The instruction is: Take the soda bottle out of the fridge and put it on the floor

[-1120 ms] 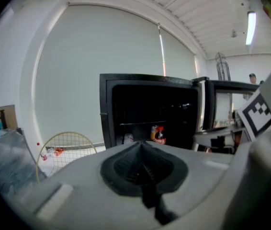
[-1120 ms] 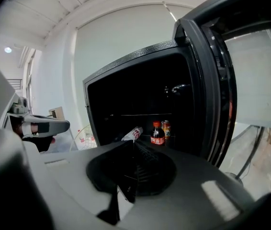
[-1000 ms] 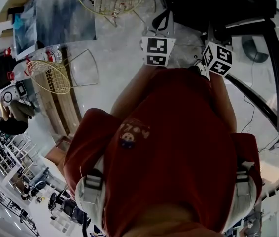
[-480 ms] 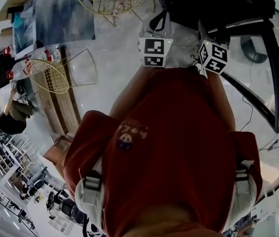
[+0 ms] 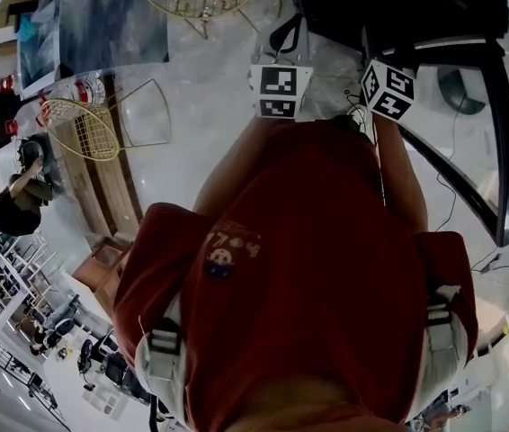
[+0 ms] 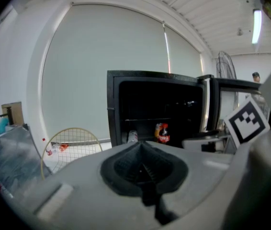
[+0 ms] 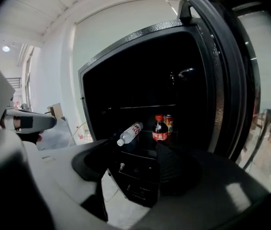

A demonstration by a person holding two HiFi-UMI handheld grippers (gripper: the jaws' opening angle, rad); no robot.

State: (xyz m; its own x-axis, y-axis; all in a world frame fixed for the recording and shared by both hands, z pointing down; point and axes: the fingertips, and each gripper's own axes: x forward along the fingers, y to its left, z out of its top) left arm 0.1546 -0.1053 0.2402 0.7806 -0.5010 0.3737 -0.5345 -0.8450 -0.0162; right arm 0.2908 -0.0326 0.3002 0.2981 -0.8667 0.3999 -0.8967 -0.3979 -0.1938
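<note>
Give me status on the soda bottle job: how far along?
Done: the fridge door stands open. In hand: the right gripper, jaws just opened and empty, faces the soda bottle, which is upright inside. The left gripper is shut, empty. Left: grip the bottle, lift it out, set it on the floor.

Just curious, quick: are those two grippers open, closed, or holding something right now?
Left gripper: closed, empty.
Right gripper: open, jaws have just been opening, nothing between them.
</note>
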